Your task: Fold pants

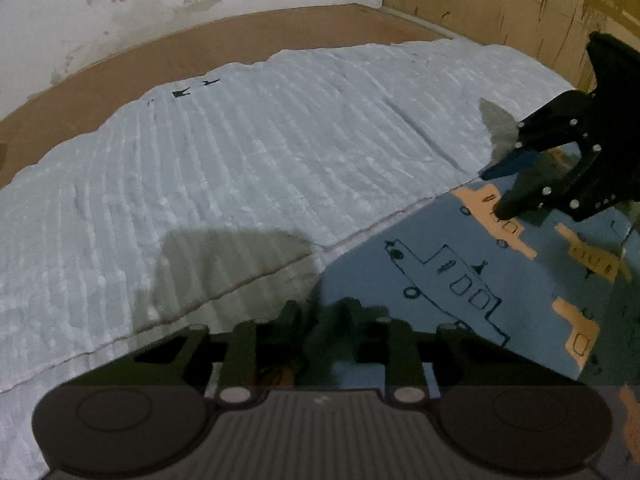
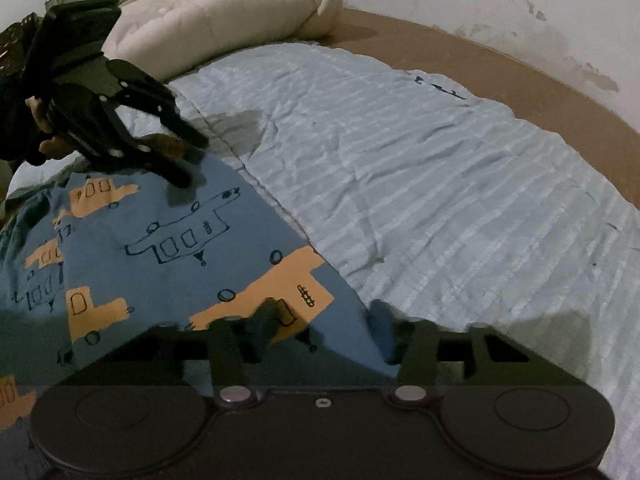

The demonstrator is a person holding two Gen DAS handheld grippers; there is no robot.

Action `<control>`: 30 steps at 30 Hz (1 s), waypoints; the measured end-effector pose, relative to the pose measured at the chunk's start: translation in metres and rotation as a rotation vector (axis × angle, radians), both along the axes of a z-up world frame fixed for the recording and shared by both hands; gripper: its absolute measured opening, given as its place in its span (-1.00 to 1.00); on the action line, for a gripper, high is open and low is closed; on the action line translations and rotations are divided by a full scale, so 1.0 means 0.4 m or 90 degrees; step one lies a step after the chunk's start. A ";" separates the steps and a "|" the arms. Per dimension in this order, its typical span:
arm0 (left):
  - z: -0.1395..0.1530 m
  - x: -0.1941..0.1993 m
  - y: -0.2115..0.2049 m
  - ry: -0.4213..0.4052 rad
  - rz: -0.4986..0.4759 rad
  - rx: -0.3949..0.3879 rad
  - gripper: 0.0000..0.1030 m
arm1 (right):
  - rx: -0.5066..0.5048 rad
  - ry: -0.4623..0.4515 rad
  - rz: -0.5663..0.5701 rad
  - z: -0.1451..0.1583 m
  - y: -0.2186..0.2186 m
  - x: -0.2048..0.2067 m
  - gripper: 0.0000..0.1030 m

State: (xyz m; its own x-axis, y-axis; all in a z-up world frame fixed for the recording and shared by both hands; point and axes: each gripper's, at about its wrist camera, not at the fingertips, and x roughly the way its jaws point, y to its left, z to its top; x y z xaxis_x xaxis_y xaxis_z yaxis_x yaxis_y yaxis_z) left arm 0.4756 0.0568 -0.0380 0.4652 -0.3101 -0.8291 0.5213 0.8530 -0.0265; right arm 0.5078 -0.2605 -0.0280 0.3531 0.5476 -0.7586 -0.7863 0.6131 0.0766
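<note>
Left wrist view: nearest the camera, the left gripper (image 1: 320,320) is pointing down at the edge of the pants (image 1: 440,272), blue cloth printed with orange and outlined vehicles. Its jaws are standing close together over that edge, but motion blur is hiding whether the pads are pressing on the cloth, so a grip cannot be told. The pants are lying flat on a pale blue ribbed bedspread (image 1: 240,152), which is covering a brown bed base (image 1: 120,76) running along a stained white wall (image 1: 180,0). Toward the right edge of the bed, the right gripper (image 1: 496,192) is reaching down onto the same pants, one fingertip touching an orange patch.

Right wrist view: nearest the camera, the right gripper (image 2: 320,320) is straddling the pants' straight edge (image 2: 180,240), its two fingers part way apart with blue cloth lying between them; whether they are pinching it cannot be told. Further along that edge, the left gripper (image 2: 180,164) is coming down onto the cloth, held by a person's hand (image 2: 44,120). A cream quilted comforter (image 2: 224,12) is bunched at the far corner of the bed.

As a judgement, the folding is only starting: the pants are spread out with no fold showing, both grippers are taking hold along one edge, and the lifting and folding over are still to come.
</note>
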 end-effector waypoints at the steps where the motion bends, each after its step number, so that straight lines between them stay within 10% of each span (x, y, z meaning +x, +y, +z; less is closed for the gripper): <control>1: 0.001 -0.003 -0.001 0.004 0.016 -0.005 -0.68 | 0.002 0.000 -0.001 0.000 -0.006 -0.005 -0.26; 5: 0.008 -0.013 0.000 0.011 0.109 -0.024 -0.96 | -0.002 -0.015 -0.006 0.001 -0.009 -0.027 -0.41; 7: 0.027 -0.029 -0.001 -0.011 0.122 -0.022 -0.97 | -0.024 -0.045 -0.015 0.008 0.003 -0.043 -0.83; 16: 0.133 -0.036 0.032 -0.190 0.192 -0.024 -0.98 | -0.083 -0.245 -0.061 0.112 0.073 -0.050 -0.97; 28: 0.005 0.054 0.080 -0.104 0.221 -0.055 -0.93 | -0.139 -0.235 -0.082 -0.021 0.200 0.076 -0.94; 30: 0.006 0.047 0.099 -0.090 0.203 -0.074 -0.55 | -0.116 -0.220 -0.083 -0.020 0.185 0.082 -0.85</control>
